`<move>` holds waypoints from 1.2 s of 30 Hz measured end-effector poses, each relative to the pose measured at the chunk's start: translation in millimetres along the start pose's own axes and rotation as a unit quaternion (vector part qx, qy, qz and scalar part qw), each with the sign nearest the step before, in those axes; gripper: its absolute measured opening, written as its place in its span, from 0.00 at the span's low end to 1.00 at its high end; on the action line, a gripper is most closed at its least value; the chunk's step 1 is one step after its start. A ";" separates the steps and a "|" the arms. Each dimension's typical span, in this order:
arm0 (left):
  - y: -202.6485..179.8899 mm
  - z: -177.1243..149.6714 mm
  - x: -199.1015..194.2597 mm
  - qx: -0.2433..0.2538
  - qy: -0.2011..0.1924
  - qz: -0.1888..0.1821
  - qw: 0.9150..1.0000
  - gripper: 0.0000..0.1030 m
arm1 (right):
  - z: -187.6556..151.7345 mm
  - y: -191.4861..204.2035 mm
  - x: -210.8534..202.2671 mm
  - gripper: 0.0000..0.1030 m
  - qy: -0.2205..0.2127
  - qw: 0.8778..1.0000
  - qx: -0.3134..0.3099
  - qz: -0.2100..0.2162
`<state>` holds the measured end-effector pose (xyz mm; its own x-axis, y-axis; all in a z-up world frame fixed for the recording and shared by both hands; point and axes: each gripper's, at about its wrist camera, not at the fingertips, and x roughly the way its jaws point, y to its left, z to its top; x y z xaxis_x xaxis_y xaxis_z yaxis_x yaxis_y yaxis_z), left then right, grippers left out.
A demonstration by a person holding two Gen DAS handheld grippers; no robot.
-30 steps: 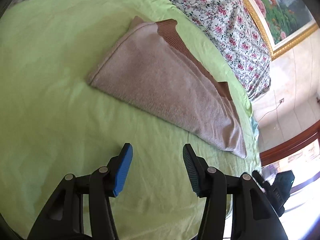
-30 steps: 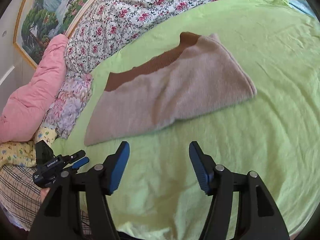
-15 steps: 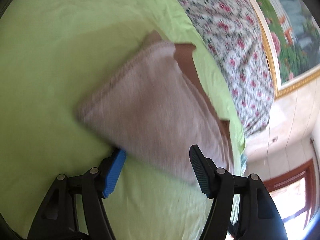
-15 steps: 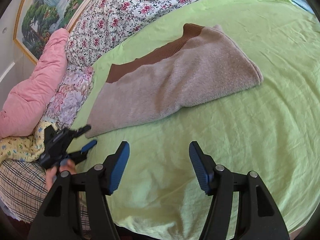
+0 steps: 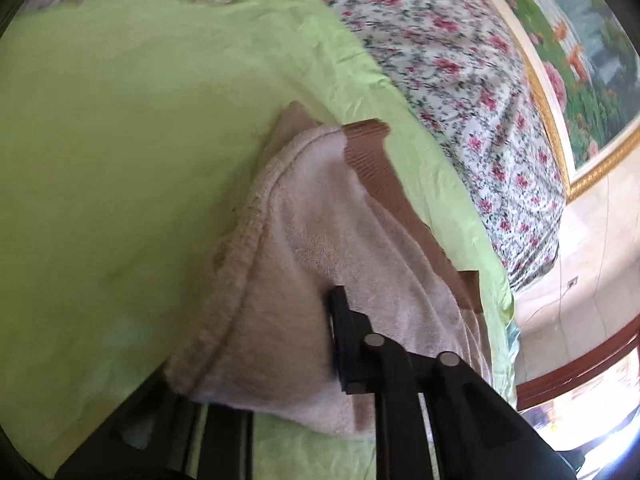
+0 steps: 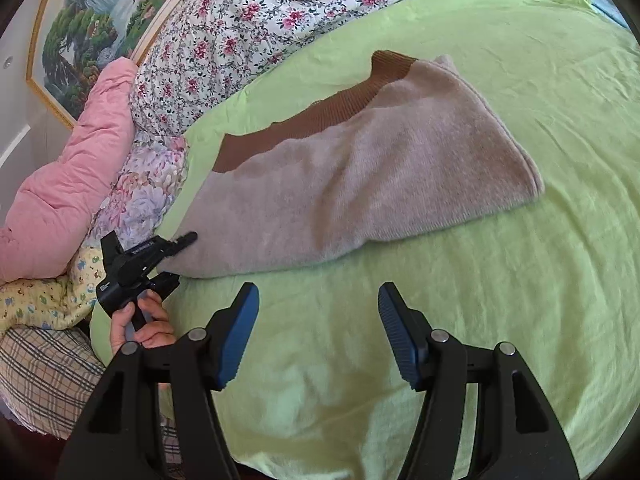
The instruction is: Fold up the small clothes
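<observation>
Bed (image 6: 500, 320), green sheet | beige sweater (image 6: 360, 184) lies mid-frame, apparently folded once | left tool (image 6: 176, 258) at its lower-left corner, jaws around the fabric, clamp unclear | right tool (image 6: 318, 332) apart, lower centre, empty | further folds likely remain

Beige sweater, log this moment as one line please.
left claw: at sweater corner, grip unclear | right claw: open, apart from it | beige sweater: folded, flat on green sheet
</observation>
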<state>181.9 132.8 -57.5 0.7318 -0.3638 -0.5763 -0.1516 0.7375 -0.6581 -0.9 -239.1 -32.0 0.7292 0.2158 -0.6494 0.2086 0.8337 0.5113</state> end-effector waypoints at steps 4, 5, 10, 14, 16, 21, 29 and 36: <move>-51.3 0.7 -15.6 0.090 -0.025 -0.016 0.995 0.06 | 17.1 -3.0 -5.9 0.61 -0.014 1.000 0.002 0.009; -65.0 -0.4 -17.7 0.110 -0.027 -0.022 0.993 0.06 | 21.8 -5.3 -7.4 0.61 -0.016 1.000 0.005 0.011; -142.6 -25.6 -6.4 0.224 -0.009 -0.045 0.974 0.06 | 61.5 -24.6 -7.1 0.61 -0.016 0.999 0.027 0.025; -184.4 -66.3 30.7 0.301 0.032 -0.039 0.952 0.06 | 103.8 -41.0 11.3 0.61 0.001 0.996 0.053 0.070; -192.7 -81.2 48.9 0.320 0.049 -0.028 0.946 0.06 | 121.0 -45.3 27.5 0.61 0.022 0.993 0.066 0.097; -196.2 -98.9 76.3 0.335 0.077 -0.017 0.939 0.06 | 153.7 -36.7 88.4 0.66 0.085 0.983 0.069 0.146; -196.8 -98.5 79.6 0.341 0.080 -0.017 0.936 0.06 | 171.0 -10.3 165.1 0.67 0.147 0.977 0.048 0.146; -229.8 -99.8 54.0 0.367 0.058 -0.037 0.928 0.06 | 204.2 20.5 147.8 0.14 0.104 0.985 -0.023 0.135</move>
<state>189.9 -113.0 14.3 0.6395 -0.4559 -0.6190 0.4202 0.8815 -0.2151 244.2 -293.9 -2.6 0.6040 0.5281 -0.5969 -0.0080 0.7529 0.6581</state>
